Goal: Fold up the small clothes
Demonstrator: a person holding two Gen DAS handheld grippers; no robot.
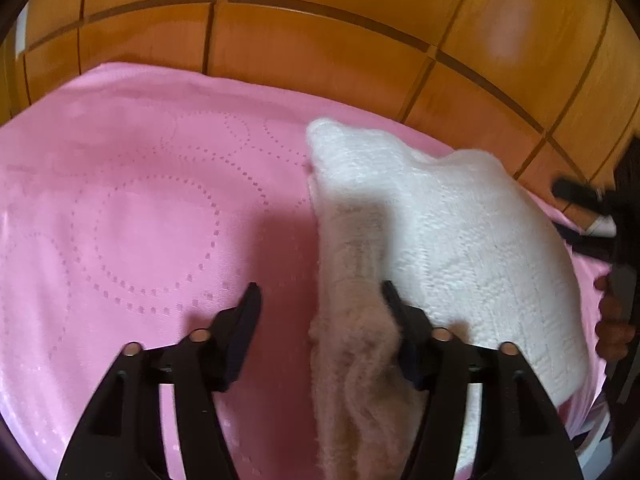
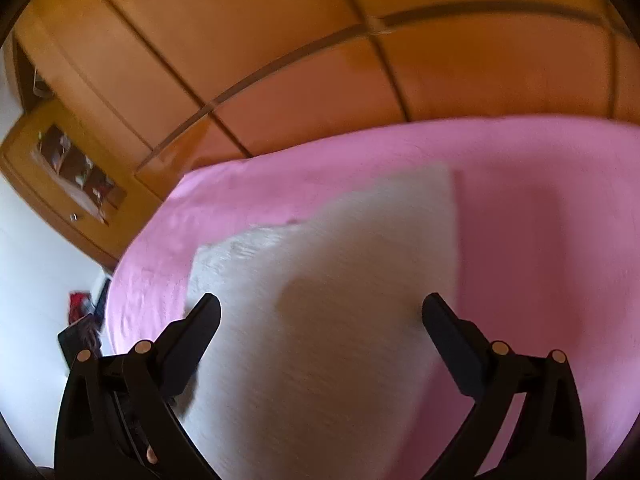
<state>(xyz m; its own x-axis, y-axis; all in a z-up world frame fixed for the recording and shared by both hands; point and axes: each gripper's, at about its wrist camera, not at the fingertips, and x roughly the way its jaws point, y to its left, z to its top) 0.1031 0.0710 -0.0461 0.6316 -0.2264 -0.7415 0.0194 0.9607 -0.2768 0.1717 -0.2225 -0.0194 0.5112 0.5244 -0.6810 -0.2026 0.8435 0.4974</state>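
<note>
A white fluffy knitted garment (image 1: 452, 220) lies folded on a pink bedspread (image 1: 140, 208). My left gripper (image 1: 320, 292) is open, its jaws wide apart. The garment's left folded edge runs between its fingers, close to the right fingertip (image 1: 390, 292). In the right wrist view the same white garment (image 2: 332, 300) fills the space between the fingers of my right gripper (image 2: 320, 304), which is open over it. The view is blurred. My right gripper also shows at the far right edge of the left wrist view (image 1: 580, 196), with the hand that holds it.
An orange wooden wardrobe (image 1: 320, 40) stands behind the bed. In the right wrist view a wooden cabinet with glass panes (image 2: 76, 176) stands at left, and dark and red items (image 2: 80, 312) lie on the white floor beside the bed.
</note>
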